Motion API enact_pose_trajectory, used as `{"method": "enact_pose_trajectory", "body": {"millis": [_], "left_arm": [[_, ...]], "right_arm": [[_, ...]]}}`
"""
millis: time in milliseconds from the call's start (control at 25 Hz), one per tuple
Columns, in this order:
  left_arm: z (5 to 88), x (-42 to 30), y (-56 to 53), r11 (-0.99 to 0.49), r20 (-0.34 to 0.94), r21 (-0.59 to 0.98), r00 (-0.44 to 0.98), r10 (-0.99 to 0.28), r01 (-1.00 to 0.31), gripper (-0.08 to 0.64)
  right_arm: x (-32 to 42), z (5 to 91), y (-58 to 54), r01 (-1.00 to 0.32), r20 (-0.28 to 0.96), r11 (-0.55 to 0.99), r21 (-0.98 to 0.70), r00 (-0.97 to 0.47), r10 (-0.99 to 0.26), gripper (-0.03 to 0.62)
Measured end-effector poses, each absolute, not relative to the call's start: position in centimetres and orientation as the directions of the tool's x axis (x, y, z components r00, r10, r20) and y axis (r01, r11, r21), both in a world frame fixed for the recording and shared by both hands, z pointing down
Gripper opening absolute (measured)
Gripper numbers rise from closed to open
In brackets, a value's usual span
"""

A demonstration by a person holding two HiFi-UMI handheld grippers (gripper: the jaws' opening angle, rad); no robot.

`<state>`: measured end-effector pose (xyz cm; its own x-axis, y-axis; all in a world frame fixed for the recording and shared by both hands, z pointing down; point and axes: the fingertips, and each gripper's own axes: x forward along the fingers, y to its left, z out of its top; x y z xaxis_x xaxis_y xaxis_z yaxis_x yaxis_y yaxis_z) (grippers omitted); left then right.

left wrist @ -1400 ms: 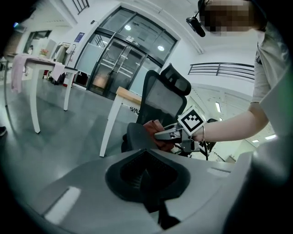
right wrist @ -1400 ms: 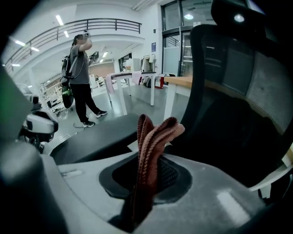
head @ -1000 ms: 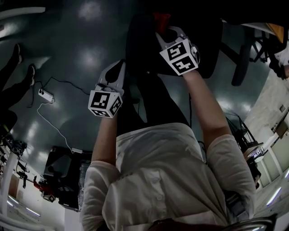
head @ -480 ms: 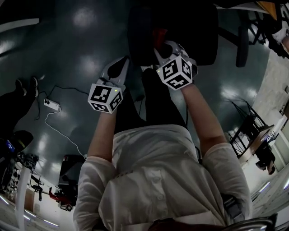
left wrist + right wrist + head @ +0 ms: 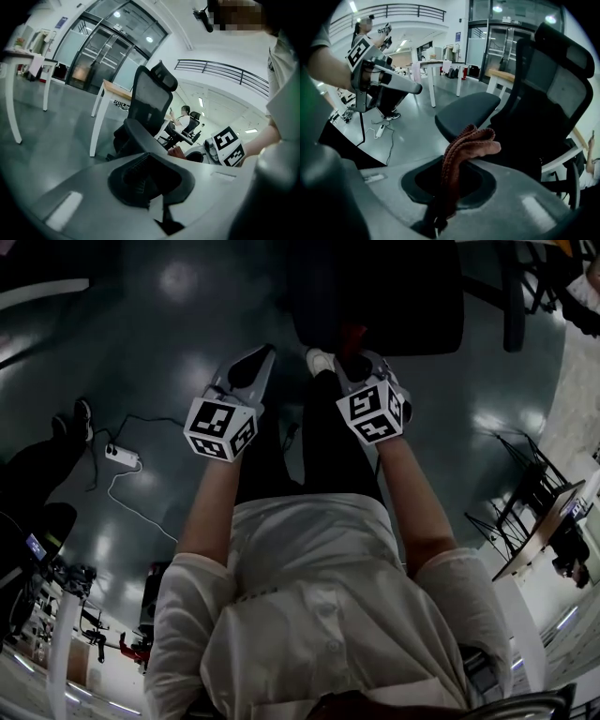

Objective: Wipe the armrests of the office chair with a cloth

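Observation:
The black office chair (image 5: 375, 296) stands just ahead of both grippers on the grey floor. In the right gripper view its seat (image 5: 466, 112) and mesh back (image 5: 548, 93) are close. A reddish-brown cloth (image 5: 464, 150) hangs folded from my right gripper (image 5: 440, 206), whose jaws are shut on it. The cloth (image 5: 353, 337) shows red at that gripper's tip (image 5: 352, 362) in the head view. My left gripper (image 5: 246, 371) is held beside it, to the left. Its jaws (image 5: 159, 211) look shut with nothing in them, and a curved black armrest (image 5: 140, 138) lies just beyond.
A power strip with a white cable (image 5: 122, 456) lies on the floor at the left. White tables (image 5: 105, 108) and glass doors stand behind the chair. A seated person (image 5: 185, 119) is farther back. A desk and rack (image 5: 539, 521) are at the right.
My right gripper with the cloth has dropped lower in the head view, back from the chair toward my body. The left gripper stays level beside it.

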<state>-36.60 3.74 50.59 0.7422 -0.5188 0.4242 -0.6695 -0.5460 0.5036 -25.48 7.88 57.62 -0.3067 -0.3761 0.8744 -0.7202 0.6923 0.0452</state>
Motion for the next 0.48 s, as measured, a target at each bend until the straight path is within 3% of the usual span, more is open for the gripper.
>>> {"method": "enact_pose_trajectory", "body": {"millis": [280, 480], "left_arm": [[50.2, -38.0, 5.2, -0.563, 0.411, 0.515, 0.763, -0.500, -0.646, 0.009], [49.9, -40.3, 5.4, -0.557, 0.406, 0.516, 0.758, -0.510, -0.651, 0.009]], "right_arm": [[-29.5, 57.4, 9.3, -0.810, 0.863, 0.582, -0.073, -0.344, -0.370, 0.049], [-32.3, 57.3, 8.3, -0.901, 0.831, 0.359, -0.245, -0.386, -0.402, 0.049]]}}
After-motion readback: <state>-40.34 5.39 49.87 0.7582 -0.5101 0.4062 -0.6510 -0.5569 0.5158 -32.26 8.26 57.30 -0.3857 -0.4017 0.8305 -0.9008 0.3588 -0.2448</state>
